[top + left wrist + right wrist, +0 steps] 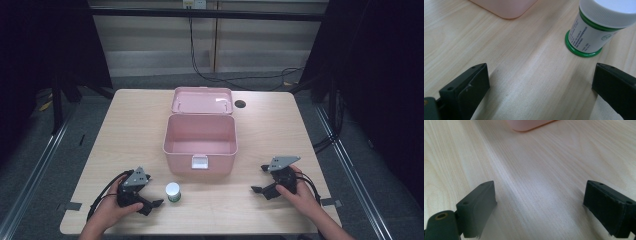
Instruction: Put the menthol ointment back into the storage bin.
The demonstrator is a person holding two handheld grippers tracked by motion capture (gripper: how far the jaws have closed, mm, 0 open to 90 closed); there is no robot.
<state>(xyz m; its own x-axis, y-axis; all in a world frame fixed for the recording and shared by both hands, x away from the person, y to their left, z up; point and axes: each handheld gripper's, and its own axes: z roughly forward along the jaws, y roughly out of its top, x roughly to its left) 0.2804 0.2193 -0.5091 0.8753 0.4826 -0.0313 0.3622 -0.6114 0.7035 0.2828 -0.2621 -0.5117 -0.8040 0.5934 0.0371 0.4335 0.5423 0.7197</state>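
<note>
a: starting on your left. your left hand (107,210) has the left gripper (149,202) down low at the near edge of the wooden table (130,125), jaws pointing in toward the middle.

b: and those jaws are spread wide. in the left gripper view there's bare wood grain between them, nothing in their grasp.

a: just ahead of that gripper, off toward its right jaw, stands the little bottle (173,192), upright, white cap, white label, green base. close to the tips, but apart from them.

b: up close the bottle (596,25) sits past the right jaw's tip, with fine print on the label too small to read.

a: beyond the bottle, further ahead of your left gripper, is the pink box (200,142). its lid (202,100) is thrown back, the inside is showing, and a white latch (199,162) sits on the near wall.

b: a pink corner of it (506,8) shows at the top of the left gripper view too.

a: now over to your right. your right hand (302,197) holds the right gripper (260,180), also low by the table, aimed inward, with the box ahead of it and off to the side.

b: jaws wide apart there as well, holding nothing. plain table between them, and a pink edge of the box (529,125) far ahead.

a: last thing, a dark round hole (240,104) in the tabletop, beside the lid's right end.
</note>
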